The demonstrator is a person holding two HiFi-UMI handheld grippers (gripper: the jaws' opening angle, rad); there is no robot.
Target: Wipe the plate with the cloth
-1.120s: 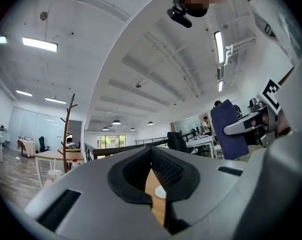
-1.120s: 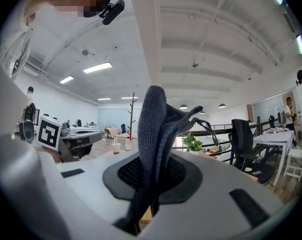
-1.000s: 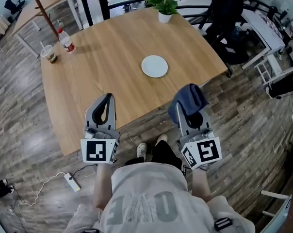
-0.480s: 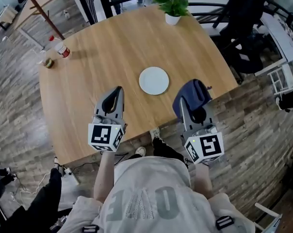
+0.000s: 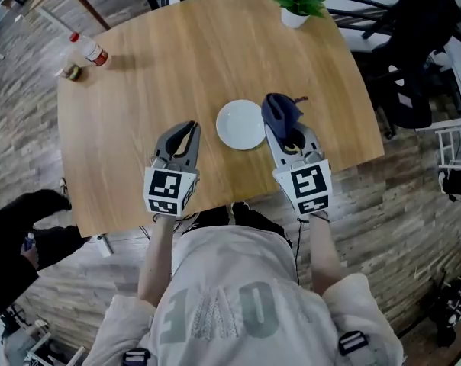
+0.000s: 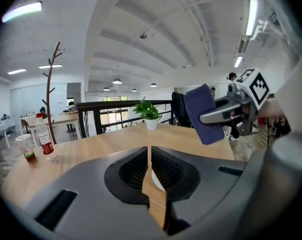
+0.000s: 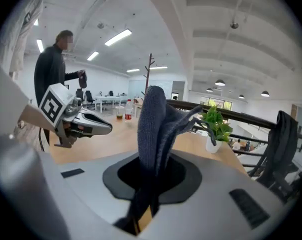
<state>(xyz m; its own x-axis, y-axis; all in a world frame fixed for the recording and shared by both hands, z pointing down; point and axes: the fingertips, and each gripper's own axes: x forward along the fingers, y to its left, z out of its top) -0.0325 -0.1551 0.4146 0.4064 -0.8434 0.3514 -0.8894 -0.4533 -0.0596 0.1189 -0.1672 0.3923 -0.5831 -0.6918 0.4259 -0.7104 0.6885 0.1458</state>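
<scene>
Whole plate [image 5: 241, 124], head view only

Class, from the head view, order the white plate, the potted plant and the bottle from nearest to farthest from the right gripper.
1. White plate, just left of the right gripper.
2. Potted plant, at the far edge of the table.
3. Bottle, at the far-left corner.
</scene>
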